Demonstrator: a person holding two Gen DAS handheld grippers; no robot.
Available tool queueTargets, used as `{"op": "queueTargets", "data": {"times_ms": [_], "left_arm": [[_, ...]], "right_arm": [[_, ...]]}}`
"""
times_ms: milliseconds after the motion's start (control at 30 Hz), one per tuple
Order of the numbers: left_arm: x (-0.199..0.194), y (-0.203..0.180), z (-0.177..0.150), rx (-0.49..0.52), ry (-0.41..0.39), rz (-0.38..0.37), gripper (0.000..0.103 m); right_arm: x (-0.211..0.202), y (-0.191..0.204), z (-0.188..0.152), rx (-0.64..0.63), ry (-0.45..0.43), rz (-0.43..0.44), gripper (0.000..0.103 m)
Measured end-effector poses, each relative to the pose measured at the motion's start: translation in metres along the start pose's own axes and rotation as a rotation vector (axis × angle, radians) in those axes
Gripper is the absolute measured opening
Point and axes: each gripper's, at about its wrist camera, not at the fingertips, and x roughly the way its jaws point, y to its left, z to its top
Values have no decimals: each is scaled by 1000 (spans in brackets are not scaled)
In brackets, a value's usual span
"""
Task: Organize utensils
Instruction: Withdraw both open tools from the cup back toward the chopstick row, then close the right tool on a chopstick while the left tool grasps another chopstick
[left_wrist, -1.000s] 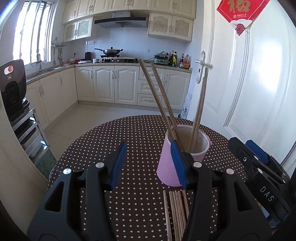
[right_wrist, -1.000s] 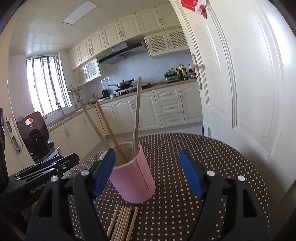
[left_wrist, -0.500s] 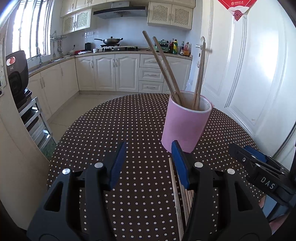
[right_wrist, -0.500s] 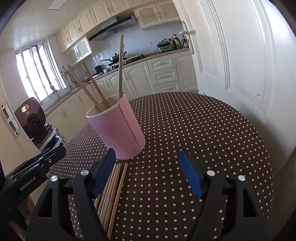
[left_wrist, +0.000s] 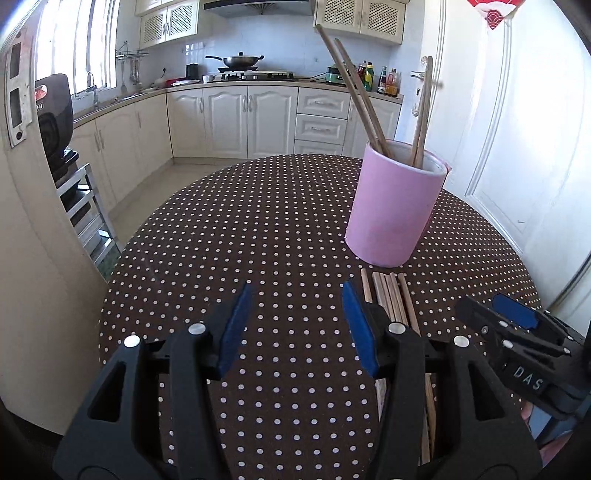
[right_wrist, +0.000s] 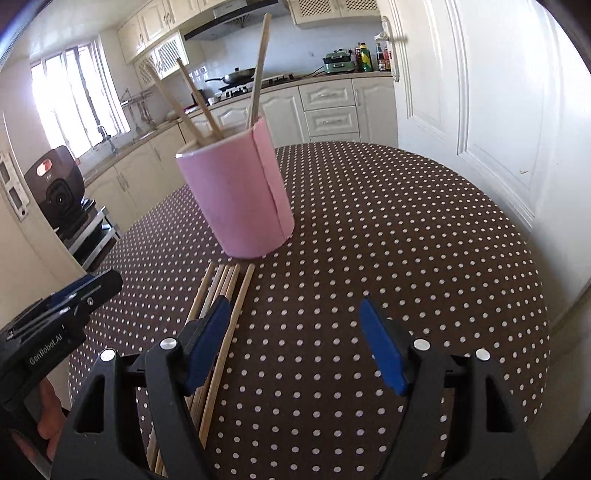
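Observation:
A pink cup (left_wrist: 395, 206) (right_wrist: 236, 195) stands upright on the dotted table (left_wrist: 258, 240) (right_wrist: 388, 240) with several wooden chopsticks leaning in it. More chopsticks (left_wrist: 391, 295) (right_wrist: 225, 291) lie side by side on the cloth just in front of the cup. My left gripper (left_wrist: 295, 325) hangs open over bare cloth, its right finger above the bundle's left edge. My right gripper (right_wrist: 291, 343) is open too, its left finger over the bundle. Nothing sits between either pair of pads. Each gripper shows at the edge of the other's view, the left gripper (right_wrist: 62, 314) and the right gripper (left_wrist: 517, 343).
White kitchen cabinets (left_wrist: 229, 118) and a stove with a wok (left_wrist: 240, 61) stand behind the table. A white door (right_wrist: 498, 110) is close on the right. A black appliance on a metal rack (left_wrist: 55, 122) sits left of the table edge.
Both grippers have sunk and tilted down toward the table. The cup now sits higher and farther in both views, and more of the lying chopsticks shows. Neither pair of jaws changed its gap.

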Motion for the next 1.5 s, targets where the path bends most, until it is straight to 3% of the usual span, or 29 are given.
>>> {"op": "queueTargets", "data": {"times_ms": [433,1200,1367,1500], "left_arm": [[-1,12,-11,5,17,-27,53],[11,5,-29,32,115,-78,62],[16,-1,-29,33,141,-95,62],[21,-7,-27,36,164,-96,62]], "right_arm": [[21,23,-6,-81,101,-44,69],[38,47,-6,-167,136,-143,73],[36,51,-8,-183,123,-129,53],[34,47,-9,-168,117,-122,48]]}}
